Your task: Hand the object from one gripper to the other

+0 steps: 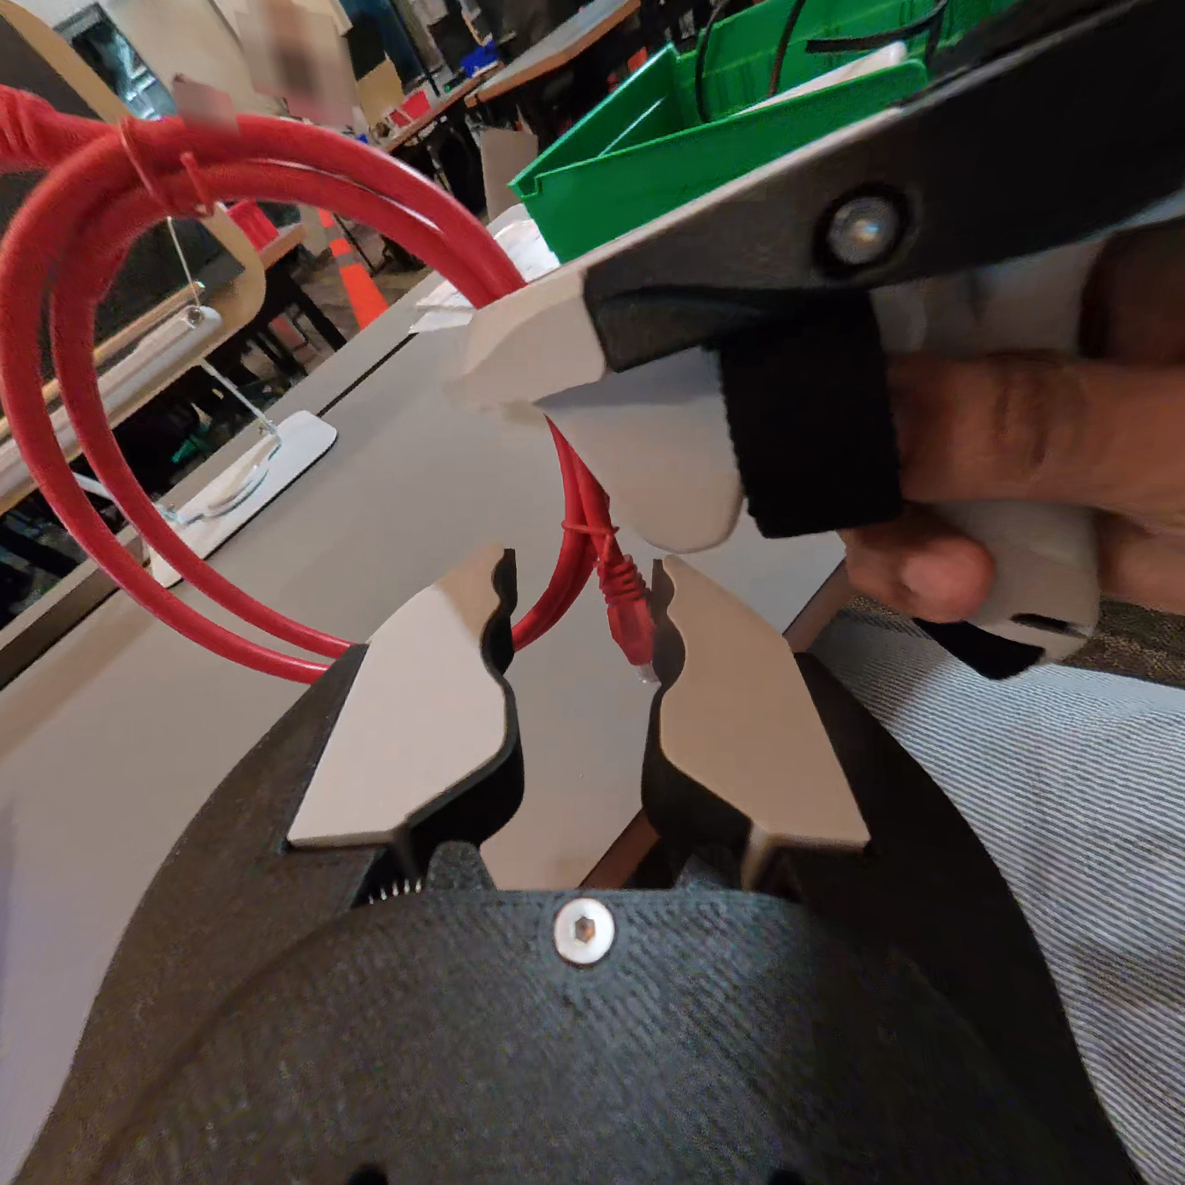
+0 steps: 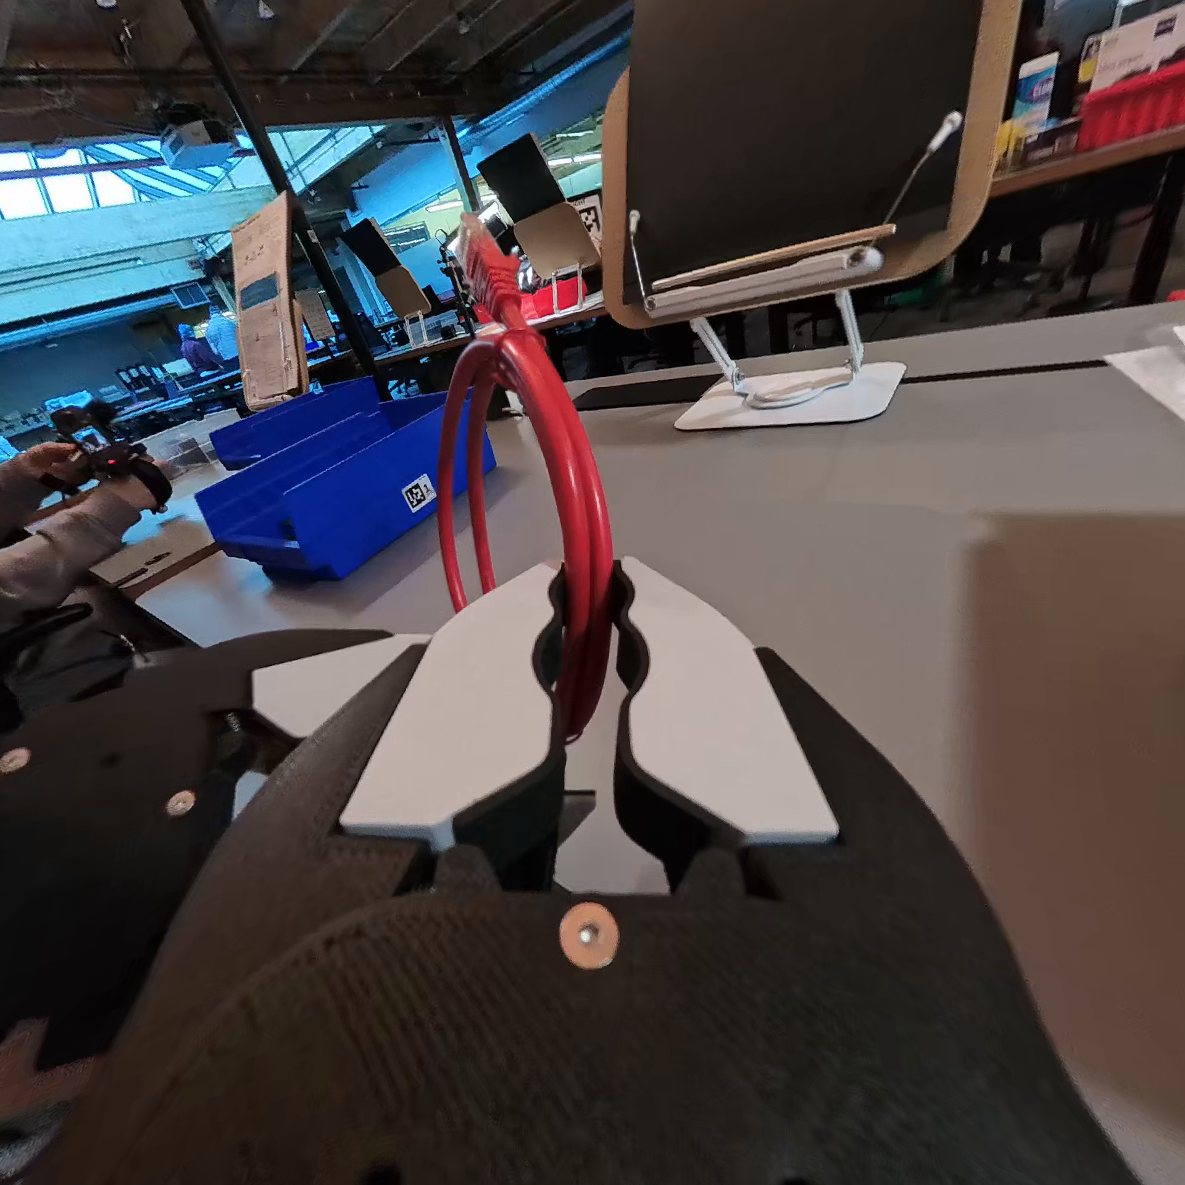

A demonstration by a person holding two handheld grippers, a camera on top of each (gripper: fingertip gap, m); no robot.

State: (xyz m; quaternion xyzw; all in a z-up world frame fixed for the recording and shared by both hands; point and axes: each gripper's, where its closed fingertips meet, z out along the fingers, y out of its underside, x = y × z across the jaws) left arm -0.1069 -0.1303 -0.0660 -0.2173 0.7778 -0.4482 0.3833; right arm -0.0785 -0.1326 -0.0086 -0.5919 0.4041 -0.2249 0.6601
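Nearest in its own view, the right gripper [image 2: 588,580] is clamped on the coiled red cable [image 2: 580,513], holding the loop above the grey table [image 2: 833,513]. The left gripper [image 1: 583,580] waits with fingers spread around the dangling plug end, not touching. It should probably close on the bundled strands before the right lets go; farther off sit a green bin [image 1: 641,186] and a blue bin [image 2: 346,500].

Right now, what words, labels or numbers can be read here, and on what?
White sticker on the blue bin: a square code pattern; its characters are too small to read.
Cardboard box: print too blurred.
Shelf packages: print too blurred.
Red cable: no writing.
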